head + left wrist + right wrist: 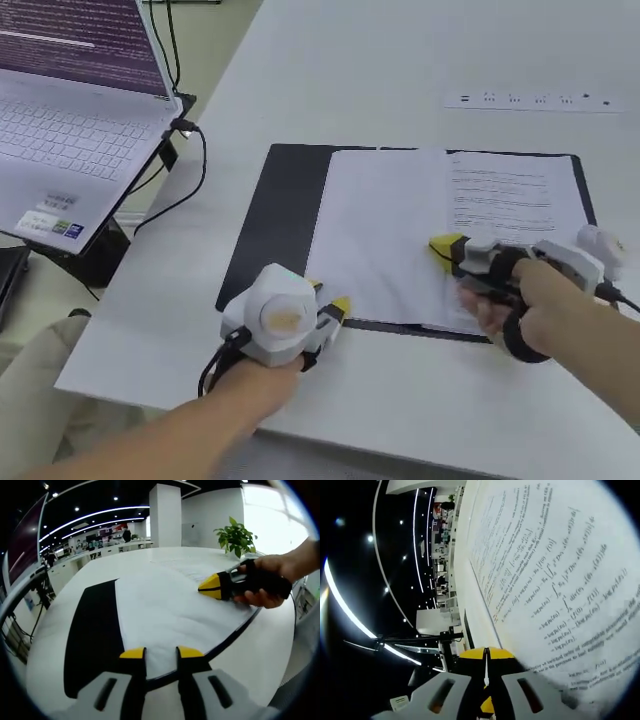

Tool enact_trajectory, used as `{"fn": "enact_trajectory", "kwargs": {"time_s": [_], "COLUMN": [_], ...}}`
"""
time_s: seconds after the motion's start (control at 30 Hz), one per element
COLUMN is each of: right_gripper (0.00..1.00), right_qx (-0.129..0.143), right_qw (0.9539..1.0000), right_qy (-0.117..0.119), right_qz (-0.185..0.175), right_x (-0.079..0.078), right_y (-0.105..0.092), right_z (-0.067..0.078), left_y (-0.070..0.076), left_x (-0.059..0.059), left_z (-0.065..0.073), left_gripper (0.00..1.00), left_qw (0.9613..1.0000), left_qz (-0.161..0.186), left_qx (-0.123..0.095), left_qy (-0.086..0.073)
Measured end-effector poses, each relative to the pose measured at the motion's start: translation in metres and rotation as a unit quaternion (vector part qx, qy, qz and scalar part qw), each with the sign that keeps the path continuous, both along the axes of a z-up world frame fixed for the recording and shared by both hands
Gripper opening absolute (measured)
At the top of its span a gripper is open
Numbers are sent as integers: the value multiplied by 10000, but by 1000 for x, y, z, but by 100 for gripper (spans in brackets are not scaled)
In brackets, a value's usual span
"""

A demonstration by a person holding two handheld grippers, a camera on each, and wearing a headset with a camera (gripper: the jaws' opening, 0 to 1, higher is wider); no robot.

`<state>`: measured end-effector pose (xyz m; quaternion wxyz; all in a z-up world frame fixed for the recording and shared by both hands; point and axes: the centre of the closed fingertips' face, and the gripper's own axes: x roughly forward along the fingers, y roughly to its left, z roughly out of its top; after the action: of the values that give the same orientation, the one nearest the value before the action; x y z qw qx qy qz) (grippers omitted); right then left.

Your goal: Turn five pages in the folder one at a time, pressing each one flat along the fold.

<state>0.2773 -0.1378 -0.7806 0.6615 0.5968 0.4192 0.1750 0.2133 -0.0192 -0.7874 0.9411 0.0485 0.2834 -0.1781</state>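
- Nearest us, the left gripper [332, 308] sits at the near edge of the folder [270, 220], close to the near edge of the worktop [330, 80]. Its jaws are slightly parted and hold nothing.
- That folder lies open and flat, with its black cover bare on the left and a blank page [385, 220] beside a printed page [510, 195].
- Our right gripper [445, 246] lies low on the sheets with its tips at the fold. Its jaws are closed together, and we see no sheet between them.
- We judge this to be the pressing step. The next move calls for a firm slide along the fold, then a pinch on a single leaf.
- Formulas are legible in the right gripper view but blur in the head view. A laptop [70, 110] shows in the head view, and a plant [236, 539] in the left gripper view.
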Motion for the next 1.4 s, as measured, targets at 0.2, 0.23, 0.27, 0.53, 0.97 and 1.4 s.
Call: {"fn": "enact_trajectory", "kwargs": {"time_s": [0.2, 0.23, 0.27, 0.53, 0.97, 1.4], "right_gripper": [0, 0, 0, 0, 0, 0], "right_qx": [90, 78, 74, 137, -22, -193], "right_qw": [9997, 9996, 9995, 9990, 9982, 9976], "right_qy": [122, 121, 128, 224, 343, -645], "right_qz": [200, 233, 287, 351, 484, -154], "right_x": [-30, -34, -39, -72, -109, -106], "right_y": [3, 3, 3, 2, -4, -55], "right_z": [-5, -5, -6, -8, -5, 83], "left_y": [0, 0, 0, 0, 0, 15], "left_x": [0, 0, 0, 0, 2, -12], "left_z": [0, 0, 0, 1, 1, 60], "left_gripper": [22, 22, 22, 22, 20, 26], "left_qw": [10000, 10000, 10000, 10000, 9997, 9970], "left_qz": [-8, -15, -17, -13, 107, 619], "left_qx": [6, 14, 16, 13, 79, -465], "left_qy": [-1, -1, 0, 7, 197, 51]}}
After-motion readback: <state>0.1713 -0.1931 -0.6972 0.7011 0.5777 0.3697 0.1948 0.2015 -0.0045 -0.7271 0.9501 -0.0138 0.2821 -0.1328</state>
